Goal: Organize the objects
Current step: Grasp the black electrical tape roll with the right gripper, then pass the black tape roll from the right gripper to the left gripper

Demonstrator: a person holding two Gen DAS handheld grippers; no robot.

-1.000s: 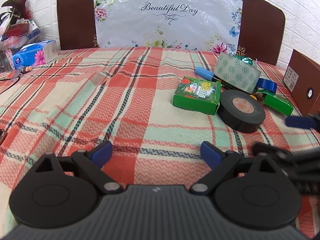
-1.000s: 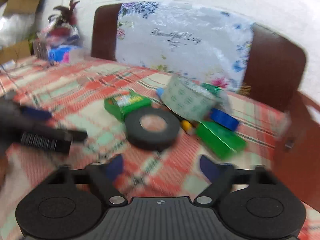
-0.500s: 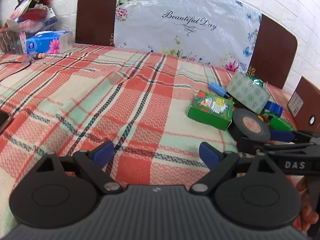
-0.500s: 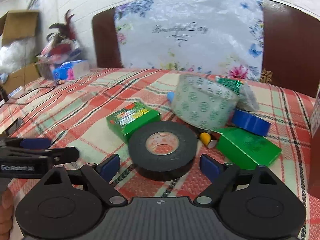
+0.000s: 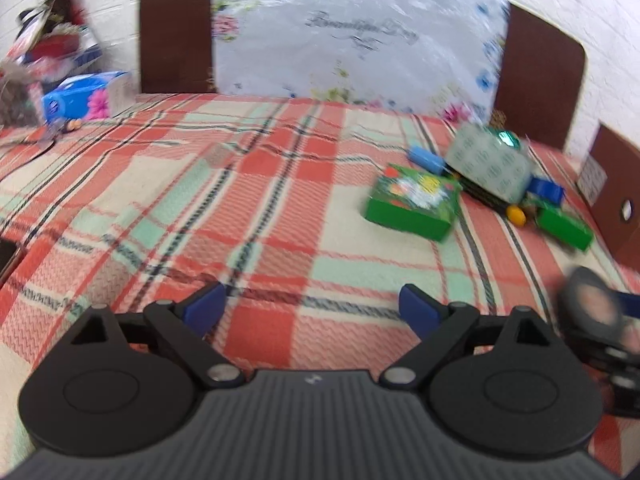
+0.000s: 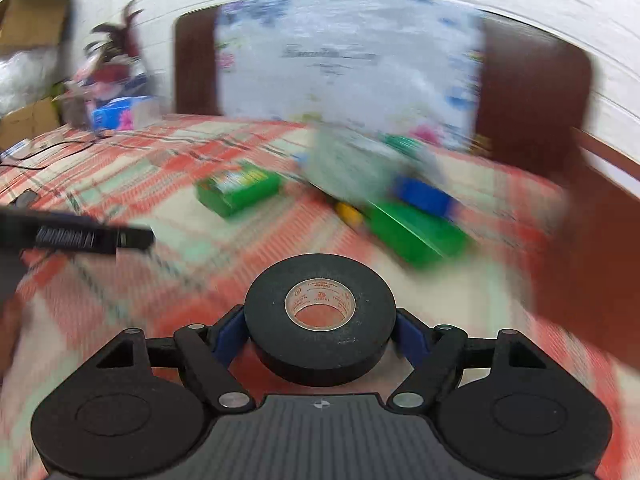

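My right gripper (image 6: 320, 334) is shut on a black tape roll (image 6: 320, 316) and holds it above the plaid cloth; the roll also shows blurred at the right of the left wrist view (image 5: 592, 306). My left gripper (image 5: 314, 306) is open and empty over the cloth. A pile lies at the far right: a green box with a printed lid (image 5: 414, 202), a patterned pale-green tape roll (image 5: 490, 164), a second green box (image 5: 564, 230), a blue cylinder (image 5: 426, 158), a blue roll (image 5: 546, 190) and a small yellow piece (image 5: 515, 214).
A brown cardboard box (image 5: 618, 192) stands at the right edge of the bed. A blue tissue pack (image 5: 86, 94) and clutter sit at the far left. A dark phone (image 5: 8, 256) lies at the left edge. A headboard with a floral plastic sheet (image 5: 356, 44) is behind.
My right gripper closed on the black tape roll and lifted it away from the pile, toward me. Both views are blurred by motion. My left gripper stays open.
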